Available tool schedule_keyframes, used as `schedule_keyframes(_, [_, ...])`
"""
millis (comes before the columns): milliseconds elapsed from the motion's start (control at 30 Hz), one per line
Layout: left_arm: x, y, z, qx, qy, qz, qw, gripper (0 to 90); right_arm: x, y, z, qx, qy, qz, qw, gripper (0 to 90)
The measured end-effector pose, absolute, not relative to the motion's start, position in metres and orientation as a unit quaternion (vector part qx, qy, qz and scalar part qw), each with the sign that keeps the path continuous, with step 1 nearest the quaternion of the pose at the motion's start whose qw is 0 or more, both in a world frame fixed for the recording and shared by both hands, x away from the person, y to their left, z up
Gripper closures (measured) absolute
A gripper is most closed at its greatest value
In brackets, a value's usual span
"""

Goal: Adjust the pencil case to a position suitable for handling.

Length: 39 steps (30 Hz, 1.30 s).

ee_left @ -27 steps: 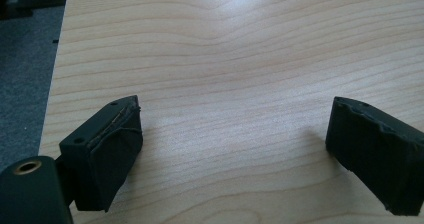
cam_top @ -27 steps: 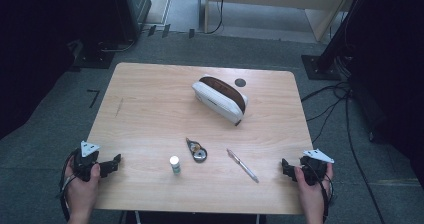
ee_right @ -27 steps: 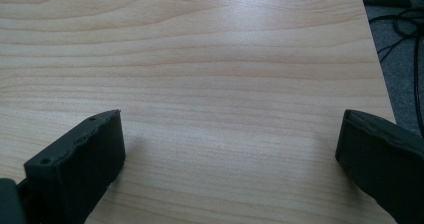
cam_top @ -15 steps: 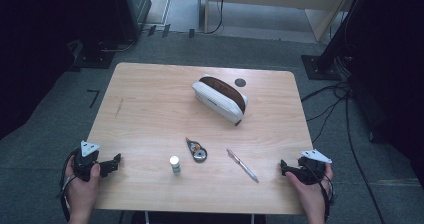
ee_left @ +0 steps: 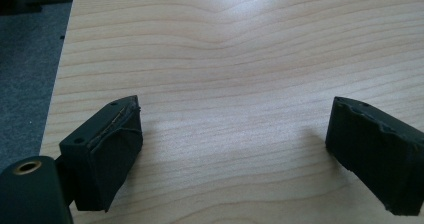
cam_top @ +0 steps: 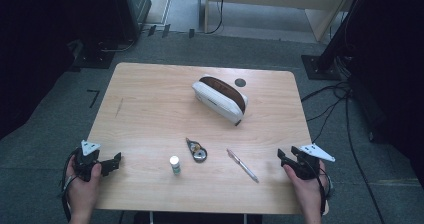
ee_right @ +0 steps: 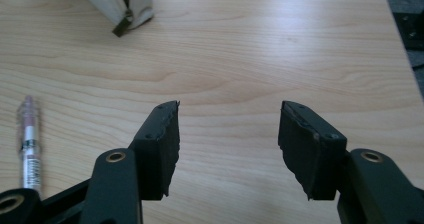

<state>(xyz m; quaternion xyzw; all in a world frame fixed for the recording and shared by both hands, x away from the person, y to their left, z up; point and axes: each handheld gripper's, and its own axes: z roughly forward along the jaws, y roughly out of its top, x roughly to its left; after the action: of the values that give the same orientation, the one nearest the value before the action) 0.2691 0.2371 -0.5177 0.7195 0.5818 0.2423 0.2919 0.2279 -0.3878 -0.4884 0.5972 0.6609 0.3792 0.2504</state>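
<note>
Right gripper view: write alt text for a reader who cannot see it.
Two black tongs stand open over a bare patch of the light wooden table, with nothing between them. A clear plastic pen with a white barrel lies at the left edge, and the zip end of a white fabric pencil case shows top left.

pen [cam_top: 242, 164] | clear barrel, pinkish cap | lying flat, diagonal | table's near right, near right gripper [cam_top: 286, 158]

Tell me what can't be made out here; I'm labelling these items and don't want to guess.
- Pencil case: contents hidden by its walls in the high view; cut off by the top edge in the right gripper view.
- Pen: print blurred in the right gripper view.
- Small bottle: label too small, high view.
- Tape dispenser: details too small, high view.
</note>
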Motion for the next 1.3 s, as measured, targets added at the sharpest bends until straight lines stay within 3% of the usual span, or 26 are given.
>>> schedule_keyframes(167, [0.269, 0.237, -0.518, 0.719, 0.582, 0.242, 0.292, 8.3, 0.237, -0.375, -0.484, 0.585, 0.671, 0.381, 0.25, 47.1])
schedule_keyframes(767, [0.269, 0.236, -0.518, 0.718, 0.583, 0.243, 0.291, 8.3, 0.29, -0.319, -0.456, 0.523, 0.713, 0.402, 0.238, 51.3])
schedule_keyframes(1300, [0.269, 0.236, -0.518, 0.718, 0.583, 0.243, 0.291, 8.3, 0.329, -0.289, -0.443, 0.473, 0.738, 0.417, 0.239, 50.4])
